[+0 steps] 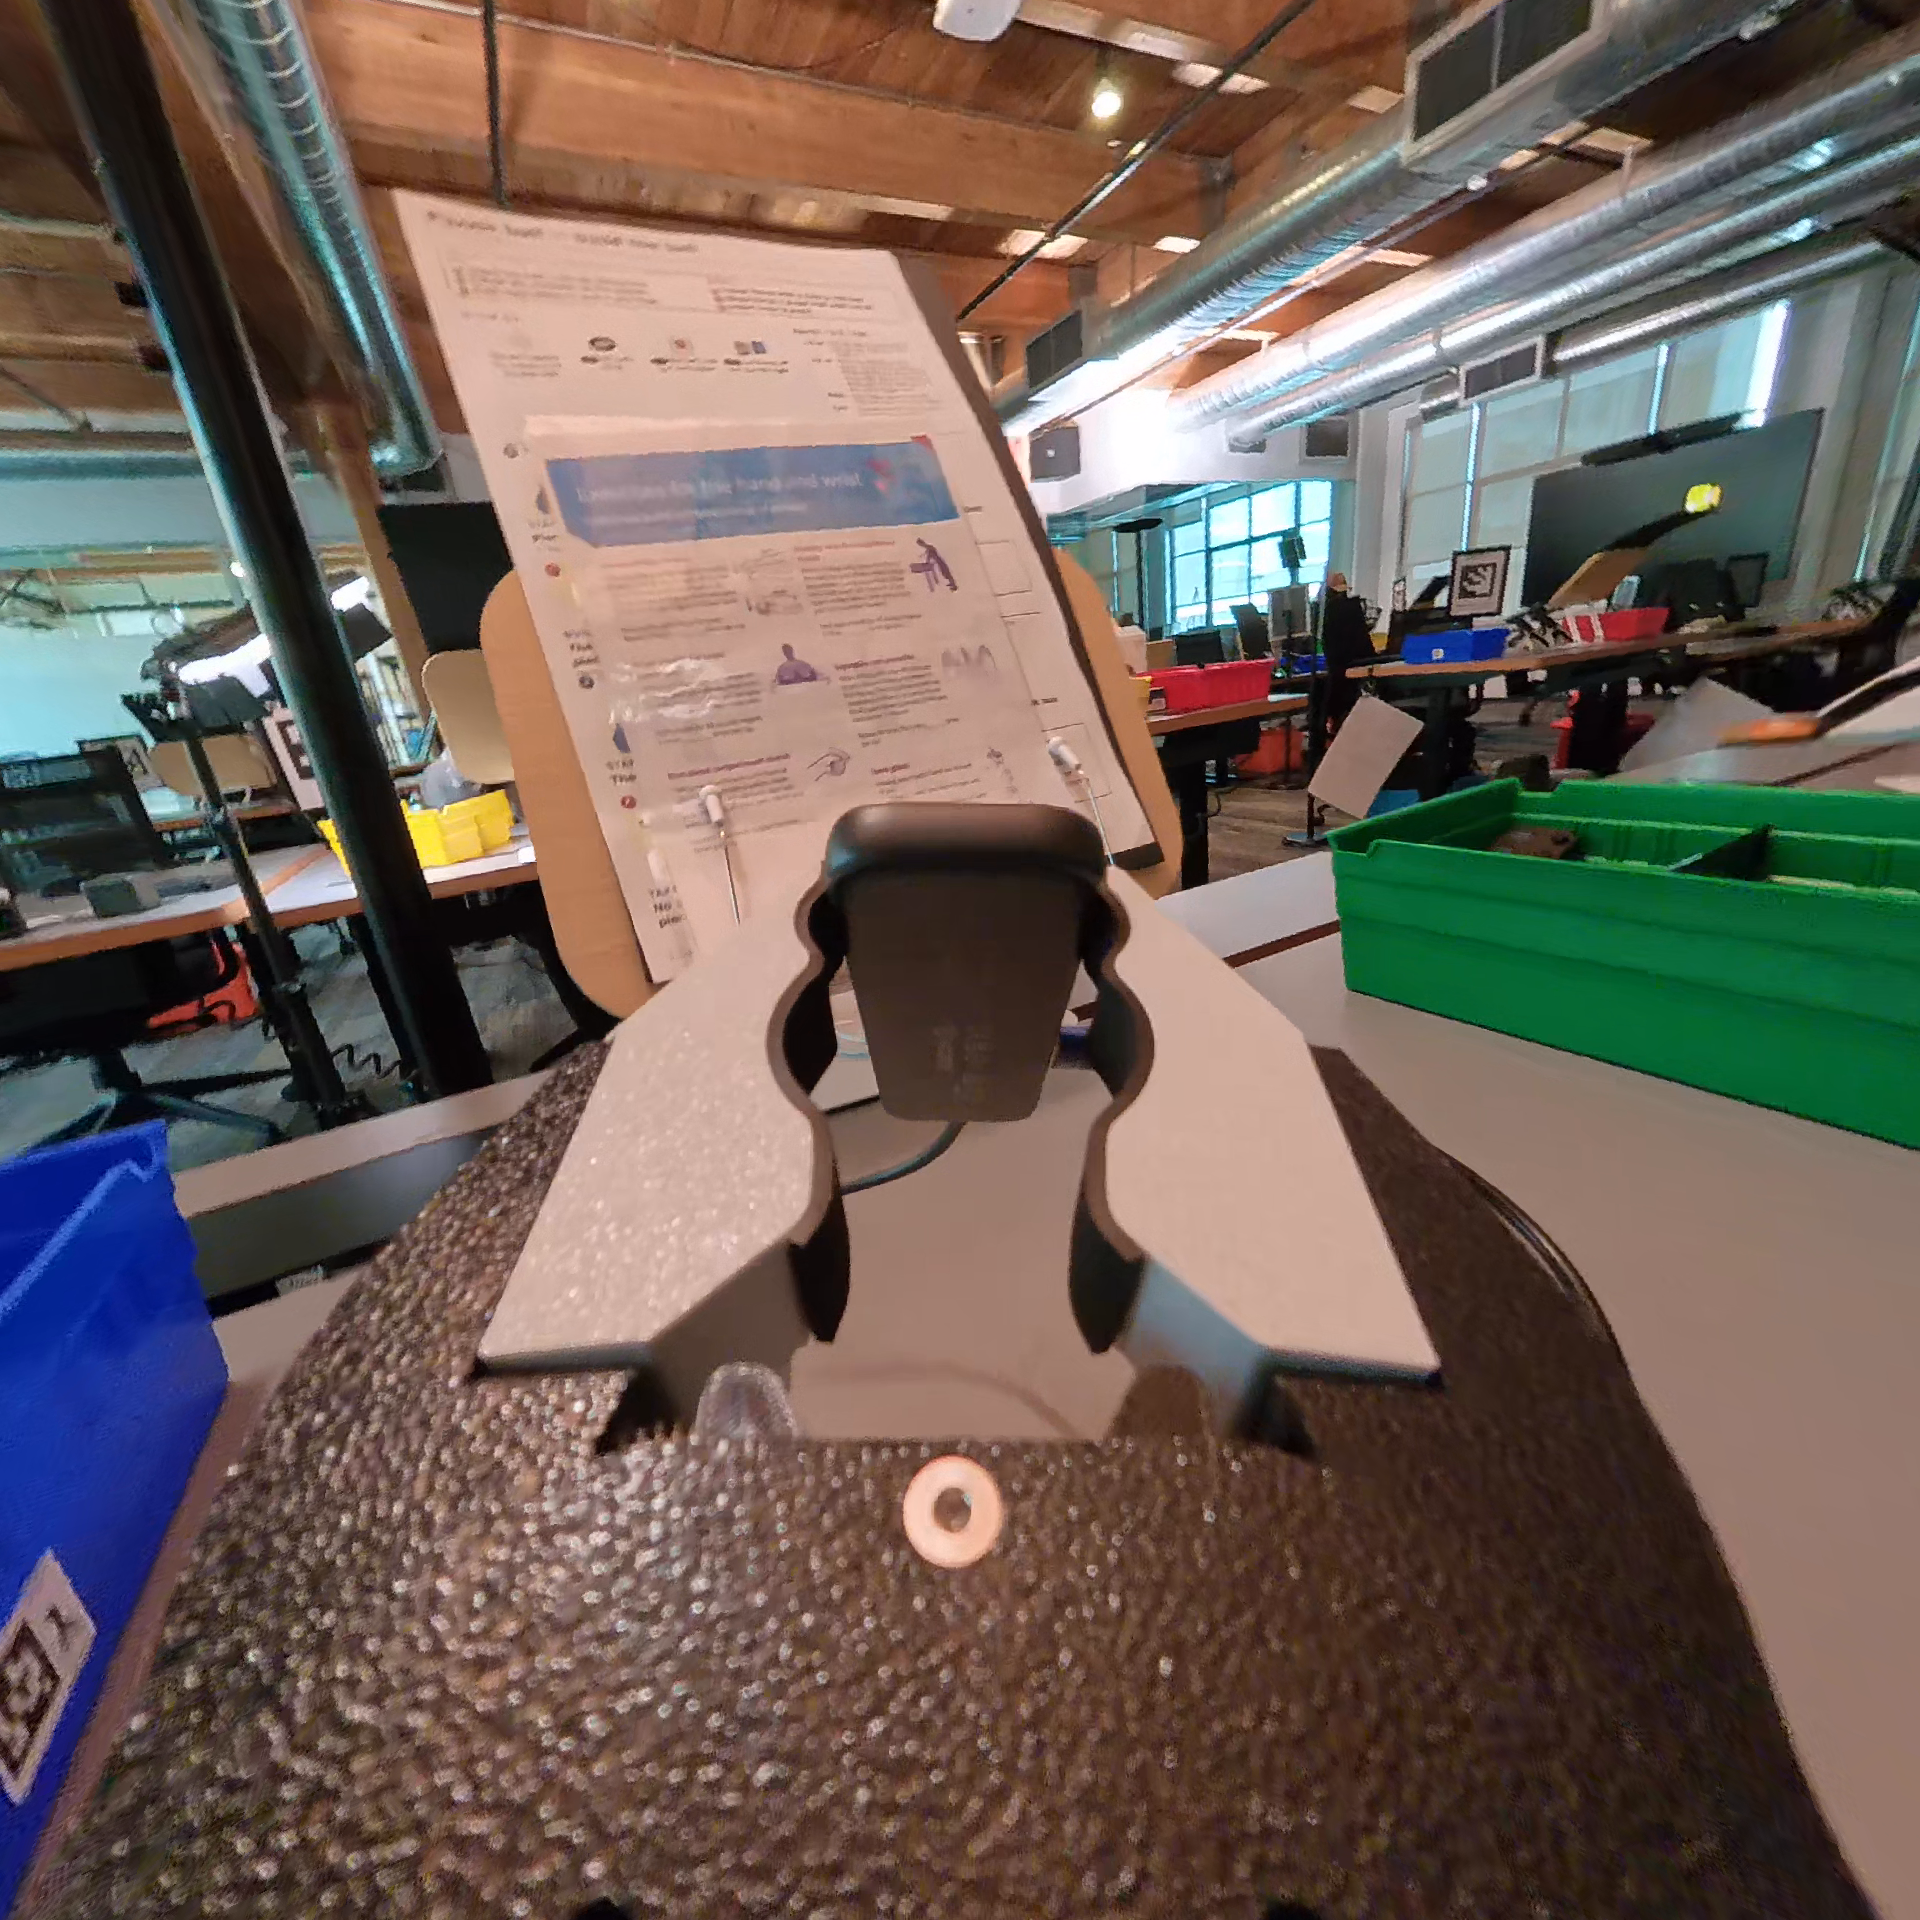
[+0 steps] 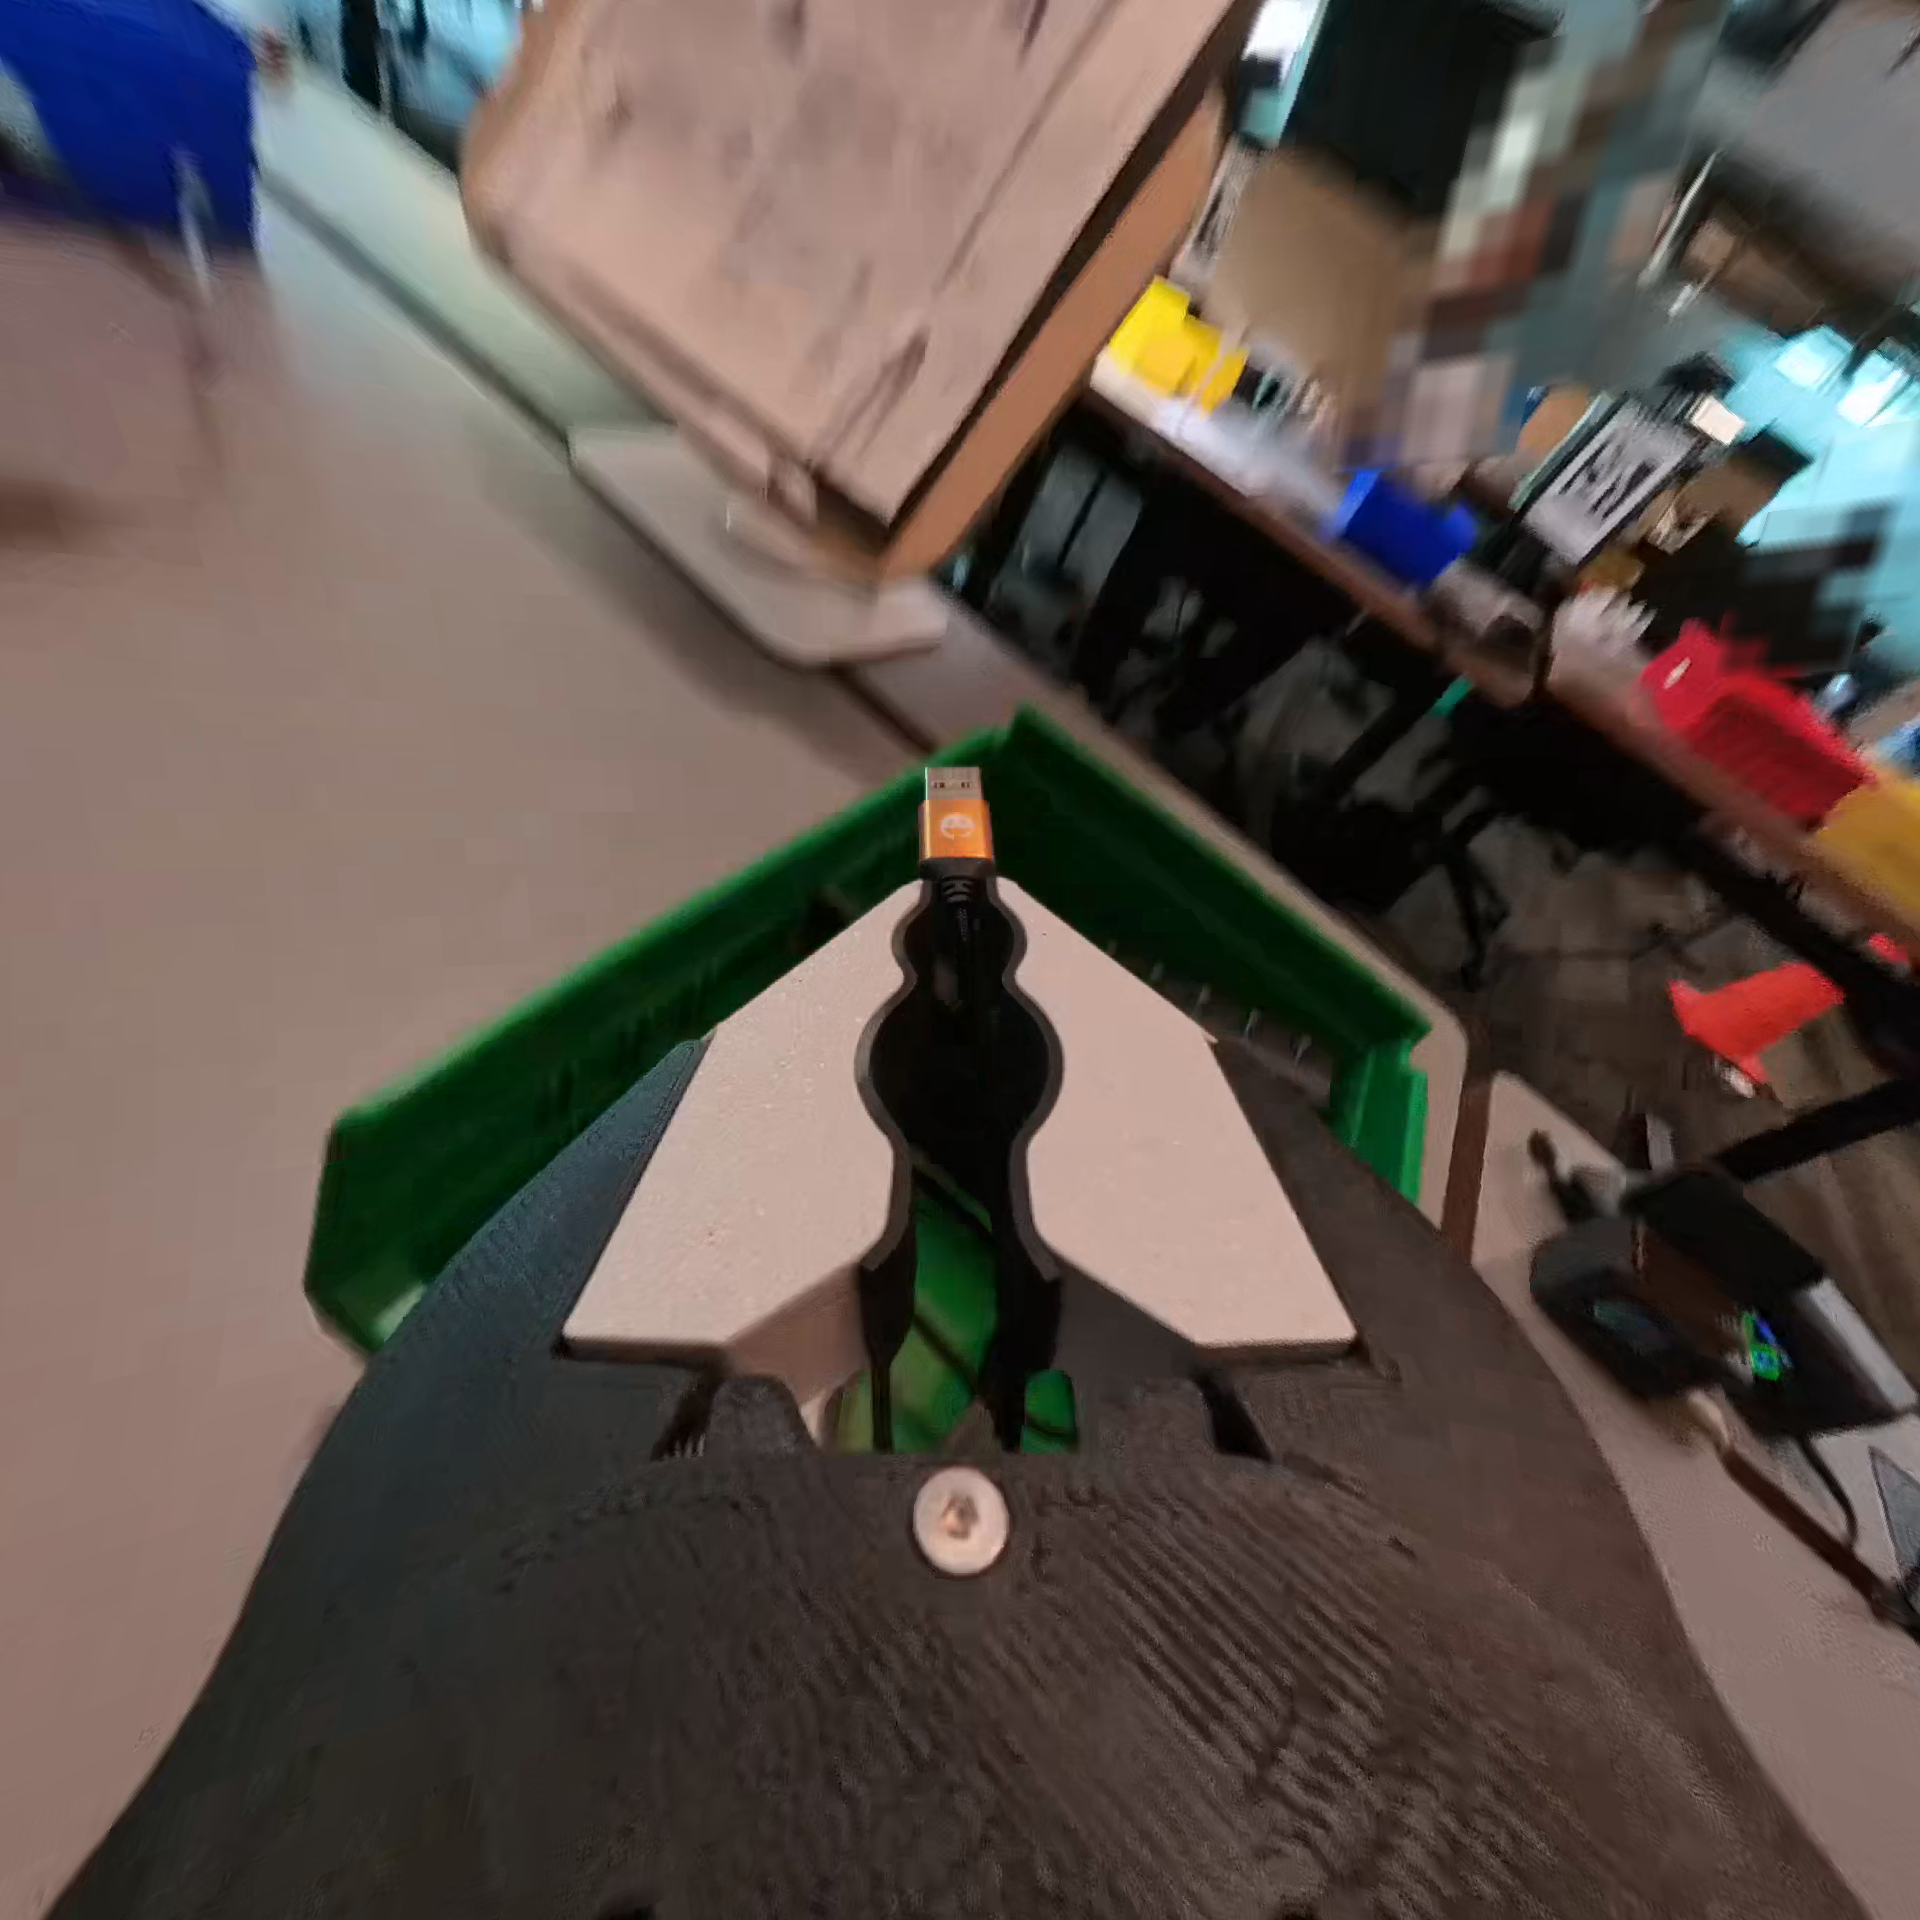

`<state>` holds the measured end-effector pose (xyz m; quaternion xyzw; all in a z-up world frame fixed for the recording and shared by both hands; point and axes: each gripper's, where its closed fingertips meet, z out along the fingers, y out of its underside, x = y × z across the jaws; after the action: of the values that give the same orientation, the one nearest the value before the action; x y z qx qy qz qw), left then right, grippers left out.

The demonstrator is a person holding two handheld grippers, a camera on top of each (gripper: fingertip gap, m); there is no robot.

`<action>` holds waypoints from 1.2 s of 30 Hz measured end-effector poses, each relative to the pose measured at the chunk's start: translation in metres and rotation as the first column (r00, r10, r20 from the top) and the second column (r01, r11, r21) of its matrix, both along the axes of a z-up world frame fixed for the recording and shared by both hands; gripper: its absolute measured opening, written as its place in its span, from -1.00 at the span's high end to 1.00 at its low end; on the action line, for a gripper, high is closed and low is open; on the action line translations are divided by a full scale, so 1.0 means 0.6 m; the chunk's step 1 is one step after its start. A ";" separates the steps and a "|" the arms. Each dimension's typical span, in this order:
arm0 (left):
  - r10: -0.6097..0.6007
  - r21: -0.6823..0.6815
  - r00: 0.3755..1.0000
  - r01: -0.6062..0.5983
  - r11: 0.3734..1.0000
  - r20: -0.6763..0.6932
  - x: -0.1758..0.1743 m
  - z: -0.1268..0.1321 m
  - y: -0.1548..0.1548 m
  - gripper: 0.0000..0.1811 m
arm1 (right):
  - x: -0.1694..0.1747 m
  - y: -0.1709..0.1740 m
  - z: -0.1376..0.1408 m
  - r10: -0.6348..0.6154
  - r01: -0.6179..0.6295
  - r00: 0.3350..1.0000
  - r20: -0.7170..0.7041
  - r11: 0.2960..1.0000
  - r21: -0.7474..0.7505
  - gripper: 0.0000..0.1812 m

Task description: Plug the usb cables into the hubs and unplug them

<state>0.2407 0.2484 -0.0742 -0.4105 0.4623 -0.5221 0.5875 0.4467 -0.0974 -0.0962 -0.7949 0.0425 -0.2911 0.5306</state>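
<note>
In the left wrist view my left gripper [image 1: 961, 914] is shut on a dark grey USB hub [image 1: 961, 966], held upright above the grey table [image 1: 1610, 1195]; the hub's thin cable [image 1: 899, 1169] hangs down behind the fingers. In the right wrist view my right gripper [image 2: 956, 894] is shut on a black USB cable [image 2: 961, 997] just behind its orange plug [image 2: 956, 831], whose metal tip points forward past the fingertips. The plug is held over a green bin [image 2: 644, 997]. The view is blurred.
A green divided bin [image 1: 1621, 935] stands on the table to the right, a blue bin [image 1: 94, 1403] at the left edge. A cardboard stand with printed sheets [image 1: 769, 623] stands straight ahead, also in the right wrist view [image 2: 831, 260]. A black device [image 2: 1704, 1299] lies at the right.
</note>
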 end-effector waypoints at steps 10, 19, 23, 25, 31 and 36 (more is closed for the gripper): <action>-0.180 0.134 0.983 0.182 0.974 -0.026 0.000 0.007 -0.084 0.50 | -0.089 0.067 0.056 -0.031 0.094 0.963 -0.269 0.970 0.224 0.13; -0.541 -0.033 0.830 0.549 0.835 0.136 -0.041 0.042 -0.138 0.50 | -0.337 0.359 -0.046 0.715 0.003 0.038 -0.698 0.699 0.716 0.14; -0.609 -0.001 0.780 0.615 0.788 0.147 -0.049 0.036 -0.153 0.50 | -0.382 0.412 -0.031 0.804 0.053 -0.196 -0.561 0.580 0.813 0.27; -0.621 0.025 0.772 0.624 0.781 0.138 -0.048 0.028 -0.160 0.50 | -0.383 0.417 -0.018 0.831 0.067 -0.206 -0.517 0.539 0.840 0.48; -0.613 0.152 0.790 0.607 0.780 -0.003 -0.040 -0.009 -0.174 0.50 | -0.357 0.388 0.004 0.870 0.094 -0.158 -0.467 0.484 0.870 0.77; -0.565 0.242 0.824 0.559 0.793 -0.050 -0.033 -0.026 -0.186 0.48 | -0.360 0.371 -0.009 0.845 0.022 -0.154 -0.513 0.522 0.853 0.88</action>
<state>0.2211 0.1369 -0.0898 -0.1724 0.6168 -0.6165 0.4579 0.2308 0.1254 -0.1019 -0.4845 0.1817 0.5730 0.6355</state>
